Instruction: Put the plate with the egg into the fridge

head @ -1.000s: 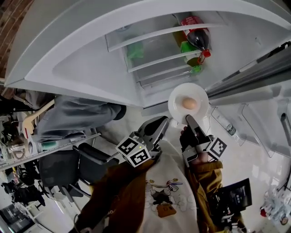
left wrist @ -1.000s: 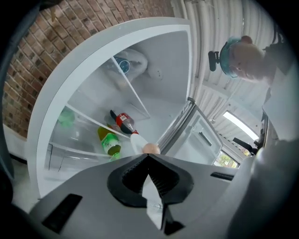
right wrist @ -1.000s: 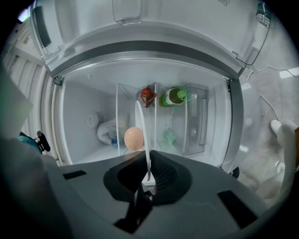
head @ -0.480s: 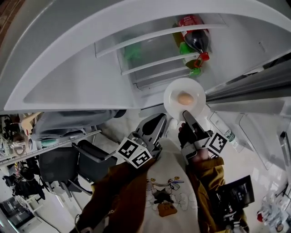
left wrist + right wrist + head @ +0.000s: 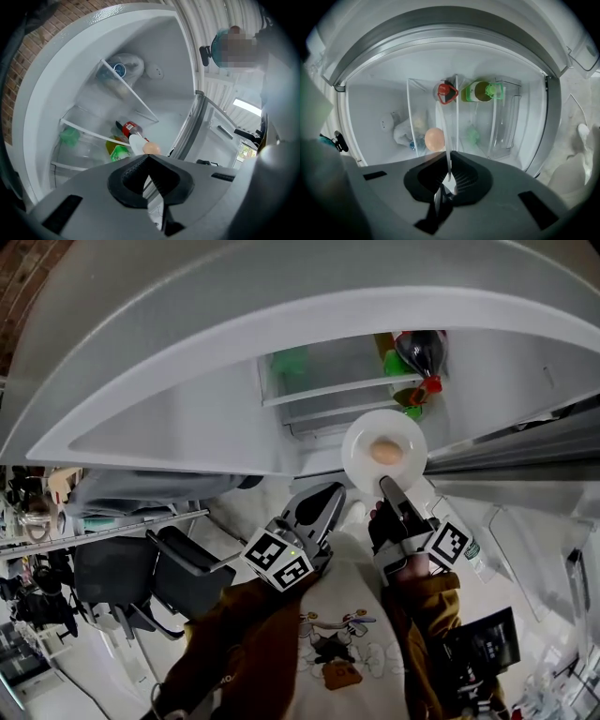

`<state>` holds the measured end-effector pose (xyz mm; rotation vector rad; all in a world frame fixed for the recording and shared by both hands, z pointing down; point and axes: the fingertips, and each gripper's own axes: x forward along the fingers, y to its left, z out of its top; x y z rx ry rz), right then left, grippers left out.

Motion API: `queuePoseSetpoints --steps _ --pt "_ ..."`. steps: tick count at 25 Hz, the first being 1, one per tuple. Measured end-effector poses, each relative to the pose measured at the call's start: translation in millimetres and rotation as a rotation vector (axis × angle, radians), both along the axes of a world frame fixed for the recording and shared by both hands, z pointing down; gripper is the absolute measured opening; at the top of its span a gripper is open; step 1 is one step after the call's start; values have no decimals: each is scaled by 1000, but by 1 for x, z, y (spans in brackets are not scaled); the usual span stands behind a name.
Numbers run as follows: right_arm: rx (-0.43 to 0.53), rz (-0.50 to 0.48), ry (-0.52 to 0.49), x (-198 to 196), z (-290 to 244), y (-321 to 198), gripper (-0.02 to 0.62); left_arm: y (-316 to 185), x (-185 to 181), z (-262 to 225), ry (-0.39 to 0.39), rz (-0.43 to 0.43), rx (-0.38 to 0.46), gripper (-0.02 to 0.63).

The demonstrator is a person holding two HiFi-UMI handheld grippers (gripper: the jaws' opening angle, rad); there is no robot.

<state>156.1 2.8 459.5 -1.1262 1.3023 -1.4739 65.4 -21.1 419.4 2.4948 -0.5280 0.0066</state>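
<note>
Plate (image 5: 448, 161), edge-on, pinched in right claw (image 5: 449, 178).

We wear mustard sleeves (image 5: 246, 629) and a white cartoon-print shirt (image 5: 349, 582); our grey left gripper (image 5: 330, 495) and right gripper (image 5: 387, 484) carry black-and-white marker cubes (image 5: 278, 559).

There is one fridge (image 5: 187, 418), one plate (image 5: 361, 439), one egg (image 5: 386, 452), two bottles, a dark bottle (image 5: 419, 351) and a green bottle (image 5: 478, 91), and two grippers, the left gripper (image 5: 336, 491) and the right gripper (image 5: 387, 484).

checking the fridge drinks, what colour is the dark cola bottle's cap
Red; the cap of the cola bottle shows best in the head view.
</note>
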Motion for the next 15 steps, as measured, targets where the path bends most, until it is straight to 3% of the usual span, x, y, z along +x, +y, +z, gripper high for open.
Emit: queuePoseSetpoints --steps 15 --pt "8 -75 8 -17 -7 -15 23 -4 -8 -5 13 -42 19 8"
